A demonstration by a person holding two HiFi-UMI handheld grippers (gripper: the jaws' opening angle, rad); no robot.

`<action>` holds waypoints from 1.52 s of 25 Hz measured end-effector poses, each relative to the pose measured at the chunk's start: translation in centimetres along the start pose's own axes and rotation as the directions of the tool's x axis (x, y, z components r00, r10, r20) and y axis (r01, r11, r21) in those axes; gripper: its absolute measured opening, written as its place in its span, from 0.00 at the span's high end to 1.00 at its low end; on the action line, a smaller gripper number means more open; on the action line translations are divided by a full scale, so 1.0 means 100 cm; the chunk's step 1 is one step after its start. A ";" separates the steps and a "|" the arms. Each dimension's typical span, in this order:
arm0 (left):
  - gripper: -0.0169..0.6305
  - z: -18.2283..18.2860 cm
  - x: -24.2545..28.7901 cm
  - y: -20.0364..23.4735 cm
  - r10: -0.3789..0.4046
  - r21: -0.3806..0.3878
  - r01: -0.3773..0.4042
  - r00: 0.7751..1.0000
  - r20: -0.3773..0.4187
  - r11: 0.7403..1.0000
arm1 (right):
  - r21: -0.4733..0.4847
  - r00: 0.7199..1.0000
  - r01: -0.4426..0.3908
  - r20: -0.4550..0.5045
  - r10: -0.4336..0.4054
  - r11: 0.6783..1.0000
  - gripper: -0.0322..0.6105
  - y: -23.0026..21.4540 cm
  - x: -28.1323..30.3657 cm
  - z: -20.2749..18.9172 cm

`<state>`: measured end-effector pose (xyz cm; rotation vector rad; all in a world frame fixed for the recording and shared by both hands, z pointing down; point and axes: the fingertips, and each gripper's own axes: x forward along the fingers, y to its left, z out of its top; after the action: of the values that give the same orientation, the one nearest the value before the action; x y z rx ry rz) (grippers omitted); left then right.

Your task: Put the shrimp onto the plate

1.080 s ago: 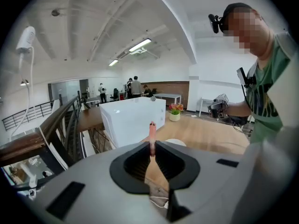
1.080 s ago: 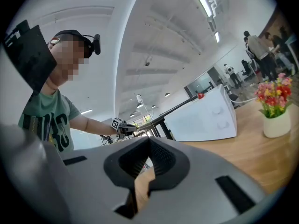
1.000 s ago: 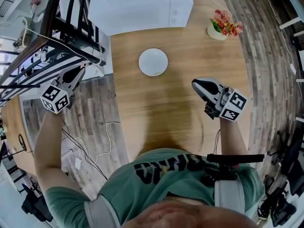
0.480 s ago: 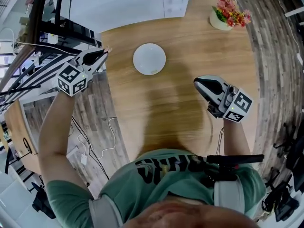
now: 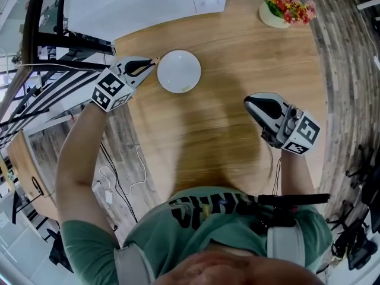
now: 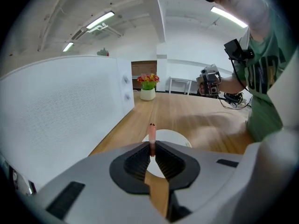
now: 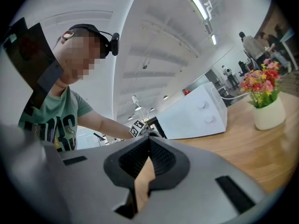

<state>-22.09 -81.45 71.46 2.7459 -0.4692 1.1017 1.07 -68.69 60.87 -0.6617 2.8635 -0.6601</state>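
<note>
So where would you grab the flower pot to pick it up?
Probably around the pot, coming in level from the side. It stands upright with round walls, and the flowers spread over its top, so a grab from above would crush them.

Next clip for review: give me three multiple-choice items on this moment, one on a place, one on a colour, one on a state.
1. Where does the flower pot stand?
A. at the far right corner of the table
B. by the person's waist
C. on the floor

2. What colour is the plate?
A. blue
B. white
C. black

3. What is the left gripper doing?
A. standing open, empty
B. gripping the plate's rim
C. shut on the shrimp

Answers:
1 A: the head view shows it at the wooden top's far right.
2 B: it is plainly white against the wood.
3 C: the left gripper view shows the fingers pinching the pink shrimp's end.
</note>
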 end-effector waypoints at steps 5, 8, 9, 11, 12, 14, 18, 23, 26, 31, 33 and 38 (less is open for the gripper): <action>0.92 -0.010 0.033 -0.008 -0.024 0.024 0.025 0.999 -0.043 0.999 | 0.005 1.000 0.000 0.006 0.000 1.000 0.94 -0.003 -0.002 -0.004; 0.92 -0.016 0.046 -0.007 -0.021 0.038 0.024 0.997 -0.081 0.999 | 0.011 1.000 0.003 0.007 -0.003 1.000 0.94 -0.004 -0.004 -0.007; 0.92 -0.019 0.049 -0.007 -0.019 0.044 0.024 0.995 -0.095 0.999 | 0.012 1.000 0.003 0.008 -0.003 1.000 0.94 -0.005 -0.005 -0.008; 0.91 -0.025 0.055 -0.008 -0.019 0.061 0.026 0.992 -0.122 0.998 | 0.014 1.000 0.001 0.009 -0.001 1.000 0.94 -0.005 -0.005 -0.008; 0.91 -0.028 0.057 -0.008 -0.019 0.067 0.028 0.991 -0.132 0.997 | 0.014 1.000 0.000 0.010 0.000 1.000 0.94 -0.005 -0.005 -0.008; 0.92 -0.032 0.061 -0.008 -0.020 0.075 0.032 0.989 -0.144 0.997 | 0.015 1.000 -0.001 0.012 0.001 1.000 0.94 -0.006 -0.006 -0.008; 0.92 -0.037 0.067 -0.010 -0.025 0.088 0.039 0.987 -0.159 0.995 | 0.019 1.000 0.000 0.016 0.000 1.000 0.94 -0.007 -0.007 -0.011; 0.91 -0.033 0.072 -0.014 -0.041 0.094 0.056 0.986 -0.162 0.994 | 0.027 1.000 -0.002 0.019 0.001 1.000 0.94 -0.008 -0.008 -0.014; 0.88 -0.031 0.073 -0.013 -0.059 0.046 0.066 0.989 -0.136 0.997 | 0.032 1.000 -0.005 0.020 0.004 0.999 0.94 -0.008 -0.009 -0.015; 0.59 -0.018 0.073 -0.008 -0.065 0.010 0.066 0.994 -0.086 0.998 | 0.030 1.000 -0.010 0.026 0.009 0.999 0.94 -0.008 -0.009 -0.013; 0.58 -0.015 0.073 -0.008 -0.066 0.015 0.067 0.994 -0.084 0.998 | 0.030 1.000 -0.010 0.028 0.009 1.000 0.94 -0.007 -0.009 -0.013; 0.58 -0.013 0.070 -0.010 -0.065 0.019 0.067 0.995 -0.081 0.998 | 0.022 1.000 -0.011 0.029 0.010 1.000 0.94 -0.005 -0.009 -0.009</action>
<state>-17.82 -81.81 77.28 2.7024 -0.3555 1.2023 1.84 -68.30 61.93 -0.6469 2.8278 -0.6737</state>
